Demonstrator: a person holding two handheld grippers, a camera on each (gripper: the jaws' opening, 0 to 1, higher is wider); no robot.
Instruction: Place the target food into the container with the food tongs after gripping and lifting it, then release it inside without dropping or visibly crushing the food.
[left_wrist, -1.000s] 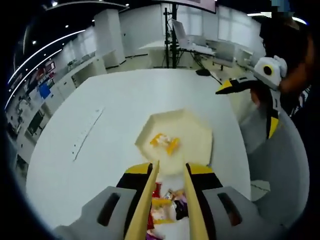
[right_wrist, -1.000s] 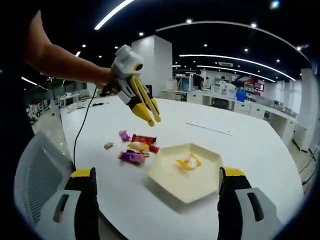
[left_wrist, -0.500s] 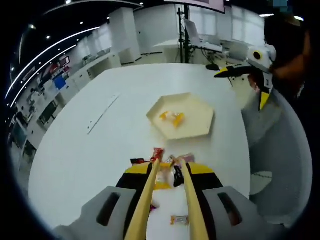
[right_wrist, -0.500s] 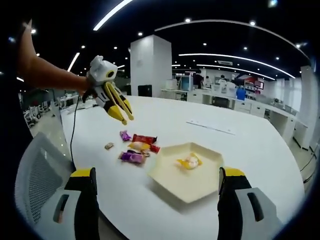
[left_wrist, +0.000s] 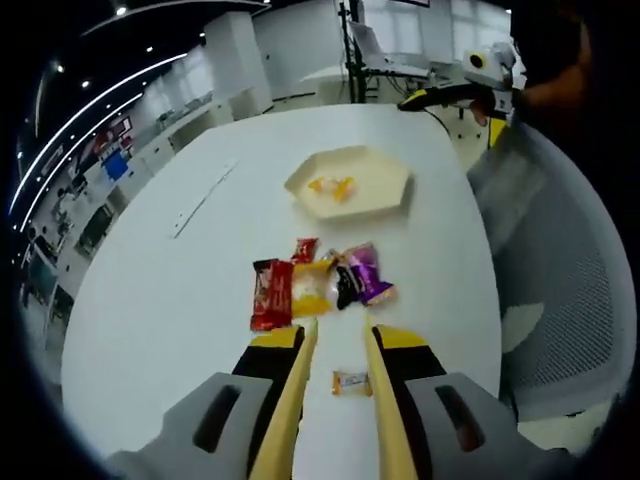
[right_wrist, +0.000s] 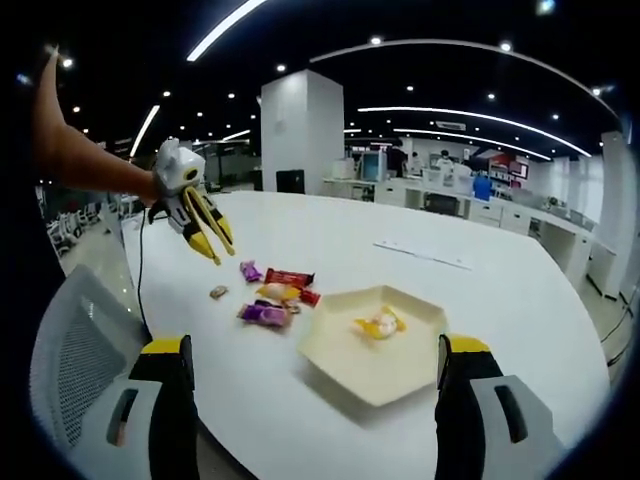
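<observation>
— What sits nearest in the left gripper view?

— The left gripper (left_wrist: 335, 345), its two tong-like jaws a narrow gap apart with nothing between them. A small wrapped candy (left_wrist: 351, 382) lies on the white table (left_wrist: 180, 290) just beside the right jaw; I cannot tell whether they touch.

— And past the tips?

— A cluster of wrapped snacks: a red bar (left_wrist: 269, 294), a yellow packet (left_wrist: 311, 288), a small red one (left_wrist: 304, 250), a dark one (left_wrist: 345, 287) and a purple one (left_wrist: 367, 275), touching or overlapping. Five there, six wrapped pieces counting the stray candy.

— The container?

— One cream six-sided tray (left_wrist: 385, 183) farther on, well apart from the snacks. It holds a yellow-orange piece of food (left_wrist: 331, 185) (one or several, too small to tell) near its middle.

— The other gripper?

— The right gripper (right_wrist: 315, 375) has its jaws spread wide, empty, with the tray between them in its own view. It shows far off in the left gripper view too, by a grey mesh chair (left_wrist: 555, 260).
</observation>
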